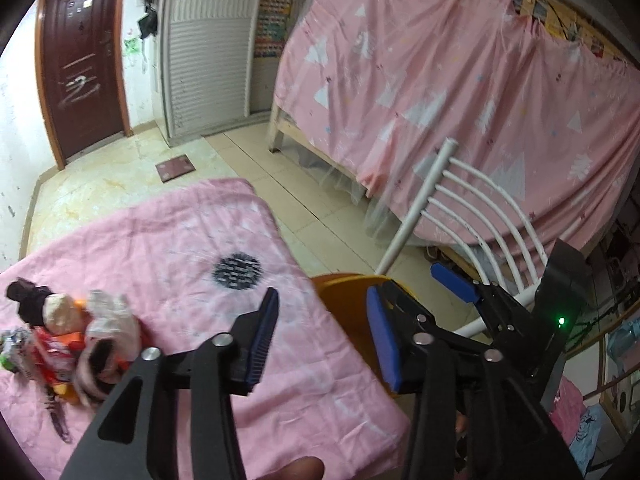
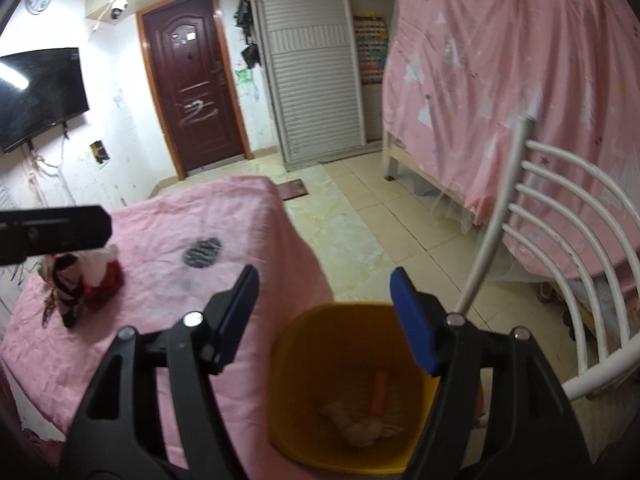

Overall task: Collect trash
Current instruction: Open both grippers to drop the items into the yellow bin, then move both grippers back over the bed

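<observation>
- Two claws show, both with black plastic arms, silver rivets and ribbed blue pads.
- Left of the left gripper point(image 1: 324, 336), on the wrinkled pink cloth of the table point(image 1: 192, 240), lies the trash heap point(image 1: 68, 336): crumpled whitish paper, red and orange wrappers, something dark and limp. Blur keeps the single pieces from being told apart, and the left claw's arm cuts off its near edge.
- Ahead of that claw, on the cloth, sits a dark round patch with pale dashes point(image 1: 237, 271); whether print or stain I cannot tell.
- Left gripper stands partly spread, nothing between its pads, hanging over the table's right edge.
- Just right of it the right gripper point(image 1: 416, 300) enters the left wrist view from the side, also spread and empty; a green light glows on its black body.
- Below and between the right claw's pads, seen from the right wrist, stands the yellow plastic bin point(image 2: 288, 380), smooth and squarish with rounded corners; its near rim is cut off by the picture edge.
- Inside the bin lie a crumpled pale paper wad point(image 2: 360, 424) and an orange strip point(image 2: 378, 392), both soft with blur.
- Right of both claws stands a white metal chair point(image 2: 560, 240) with curved tubular slats, its seat mostly hidden.
- Beyond it hangs a pink patterned curtain point(image 2: 520, 80), draped over a wooden bed frame.
</observation>
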`<state>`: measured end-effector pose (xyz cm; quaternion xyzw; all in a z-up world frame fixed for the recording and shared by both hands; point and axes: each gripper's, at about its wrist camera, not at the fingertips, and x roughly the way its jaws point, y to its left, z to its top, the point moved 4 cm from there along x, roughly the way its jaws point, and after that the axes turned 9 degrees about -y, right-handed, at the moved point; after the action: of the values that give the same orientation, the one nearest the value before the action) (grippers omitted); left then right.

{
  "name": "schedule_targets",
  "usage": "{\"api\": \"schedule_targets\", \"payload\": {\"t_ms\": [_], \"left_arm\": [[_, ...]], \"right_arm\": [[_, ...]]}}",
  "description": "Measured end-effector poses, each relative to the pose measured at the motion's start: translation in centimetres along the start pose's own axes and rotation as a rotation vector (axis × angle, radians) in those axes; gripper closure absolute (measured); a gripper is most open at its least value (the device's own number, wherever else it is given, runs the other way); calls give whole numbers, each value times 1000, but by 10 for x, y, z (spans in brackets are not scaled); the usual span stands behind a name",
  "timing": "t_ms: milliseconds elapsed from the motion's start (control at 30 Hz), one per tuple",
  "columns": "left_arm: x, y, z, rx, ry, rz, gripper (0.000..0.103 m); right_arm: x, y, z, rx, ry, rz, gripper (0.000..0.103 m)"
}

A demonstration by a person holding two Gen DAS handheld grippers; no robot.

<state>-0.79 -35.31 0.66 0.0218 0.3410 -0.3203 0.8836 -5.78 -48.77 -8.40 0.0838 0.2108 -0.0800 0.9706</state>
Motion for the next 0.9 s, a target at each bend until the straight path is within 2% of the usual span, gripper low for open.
{"api": "schedule_targets", "payload": {"t_ms": [133, 333, 633, 900], "left_arm": [[-23, 31, 6, -24, -54, 47, 41], [-48, 80, 12, -66, -108, 125, 29], [-80, 167, 17, -125, -150, 287, 26], [-103, 235, 11, -210, -160, 392, 26]], "right_arm": [[3, 31, 8, -41, -1, 42, 32], [5, 89, 16, -94, -6, 133, 26], [-1, 180, 8, -215, 31, 304, 26], [2, 217, 2, -249, 54, 354, 26]]}}
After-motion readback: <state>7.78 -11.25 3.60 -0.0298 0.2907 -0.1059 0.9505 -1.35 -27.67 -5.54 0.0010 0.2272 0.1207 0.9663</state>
